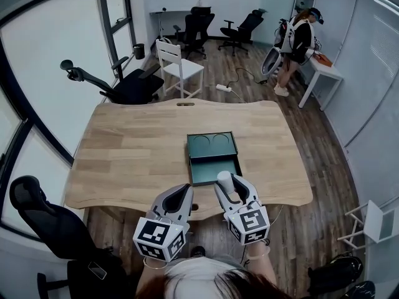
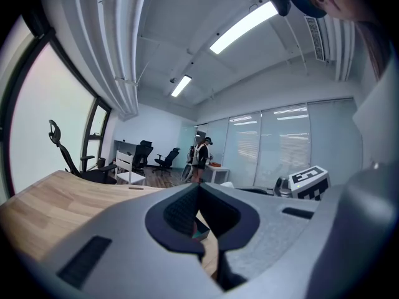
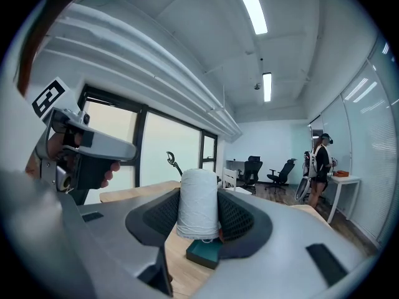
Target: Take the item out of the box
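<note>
A dark green box (image 1: 212, 146) lies open on the middle of the wooden table (image 1: 124, 154), its tray part (image 1: 198, 170) toward me. My right gripper (image 1: 232, 187) hangs over the table's near edge, just in front of the box, shut on an upright white spool of thread (image 1: 224, 179). In the right gripper view the spool (image 3: 198, 203) stands between the two pads (image 3: 237, 220), with a corner of the box (image 3: 203, 253) below it. My left gripper (image 1: 181, 193) is beside it to the left, shut and empty; in its own view the left gripper (image 2: 198, 195) has its jaws together.
Black office chairs stand at the table's far left (image 1: 128, 86) and near left (image 1: 47, 223). A white chair (image 1: 177, 64) is behind the table. A person (image 1: 299, 39) stands at a white side table (image 1: 324, 70) at the back right. A power strip (image 1: 223, 88) lies on the floor.
</note>
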Demonstrator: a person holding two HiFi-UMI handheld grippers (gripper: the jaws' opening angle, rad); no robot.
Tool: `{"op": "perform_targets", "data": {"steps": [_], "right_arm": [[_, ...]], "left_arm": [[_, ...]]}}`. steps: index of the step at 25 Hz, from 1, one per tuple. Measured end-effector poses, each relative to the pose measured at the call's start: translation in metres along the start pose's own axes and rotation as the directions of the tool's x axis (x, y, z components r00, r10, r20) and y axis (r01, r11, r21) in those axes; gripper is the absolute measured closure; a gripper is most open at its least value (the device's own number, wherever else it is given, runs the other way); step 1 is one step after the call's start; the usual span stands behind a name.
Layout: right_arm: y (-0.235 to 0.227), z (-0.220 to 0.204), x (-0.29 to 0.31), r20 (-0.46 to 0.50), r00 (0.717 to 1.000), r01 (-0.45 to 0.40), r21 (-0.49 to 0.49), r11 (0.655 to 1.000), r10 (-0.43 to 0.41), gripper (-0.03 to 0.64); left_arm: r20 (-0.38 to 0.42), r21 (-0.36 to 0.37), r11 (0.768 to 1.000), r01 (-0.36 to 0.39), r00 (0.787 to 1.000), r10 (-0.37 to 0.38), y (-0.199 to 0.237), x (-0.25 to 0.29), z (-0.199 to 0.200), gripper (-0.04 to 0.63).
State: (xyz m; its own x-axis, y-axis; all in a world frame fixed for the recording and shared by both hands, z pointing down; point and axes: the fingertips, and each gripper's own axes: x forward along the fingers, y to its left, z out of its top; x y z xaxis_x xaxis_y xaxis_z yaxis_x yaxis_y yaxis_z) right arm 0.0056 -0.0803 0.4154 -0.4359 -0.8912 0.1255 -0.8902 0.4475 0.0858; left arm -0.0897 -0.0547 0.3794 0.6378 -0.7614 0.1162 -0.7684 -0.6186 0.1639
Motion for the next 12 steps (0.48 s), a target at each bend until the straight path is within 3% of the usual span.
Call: {"op": "perform_targets", "data": {"steps": [12], "right_arm": [[-0.001, 0.013, -0.029, 0.045, 0.997, -0.062, -0.008, 0.998, 0.062, 0.419]], "left_arm": [[-0.006, -0.004, 0.999, -0.043, 0.999, 0.043, -0.024, -0.003, 0.0, 0.589]]}}
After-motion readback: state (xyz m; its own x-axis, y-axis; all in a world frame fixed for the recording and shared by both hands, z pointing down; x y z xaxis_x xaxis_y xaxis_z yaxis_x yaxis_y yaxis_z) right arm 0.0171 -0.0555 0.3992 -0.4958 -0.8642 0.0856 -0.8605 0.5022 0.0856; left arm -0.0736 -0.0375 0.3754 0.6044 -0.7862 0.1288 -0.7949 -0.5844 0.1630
